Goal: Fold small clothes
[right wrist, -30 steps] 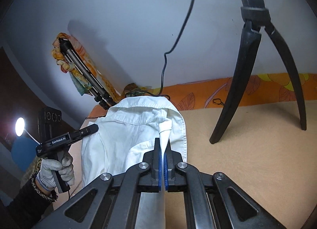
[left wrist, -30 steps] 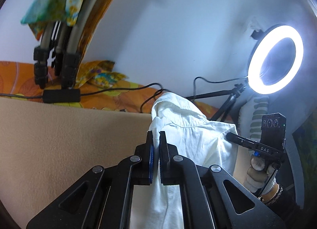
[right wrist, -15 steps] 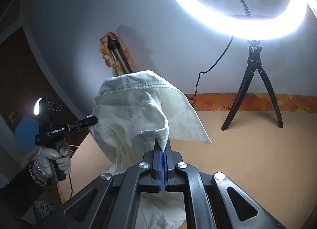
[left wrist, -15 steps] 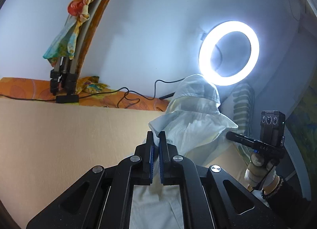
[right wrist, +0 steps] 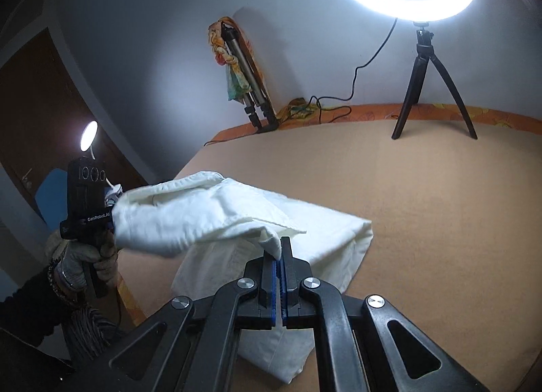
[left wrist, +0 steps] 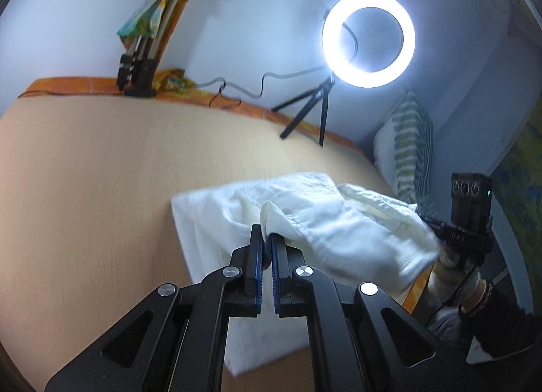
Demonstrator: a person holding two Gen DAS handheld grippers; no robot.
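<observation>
A small white collared shirt point(left wrist: 332, 222) lies partly folded on the tan bed surface point(left wrist: 84, 188). Its upper half is doubled over the lower half and hangs between my two grippers. My left gripper point(left wrist: 266, 239) is shut on one corner of the folded-over part. My right gripper point(right wrist: 280, 249) is shut on the other corner of the shirt point(right wrist: 210, 219). The right gripper's body shows at the right in the left wrist view point(left wrist: 469, 219); the left one's body shows at the left in the right wrist view point(right wrist: 86, 202).
A lit ring light on a small black tripod point(right wrist: 430, 80) stands at the bed's far edge, its cable point(right wrist: 338, 100) trailing along the wall. A folded tripod wrapped in colourful cloth point(right wrist: 240, 77) leans in the corner. A striped pillow point(left wrist: 410, 144) lies at the right.
Both grippers have swung the shirt's upper half down from upright in the air and over the lower half, so it now hangs low above the bed.
</observation>
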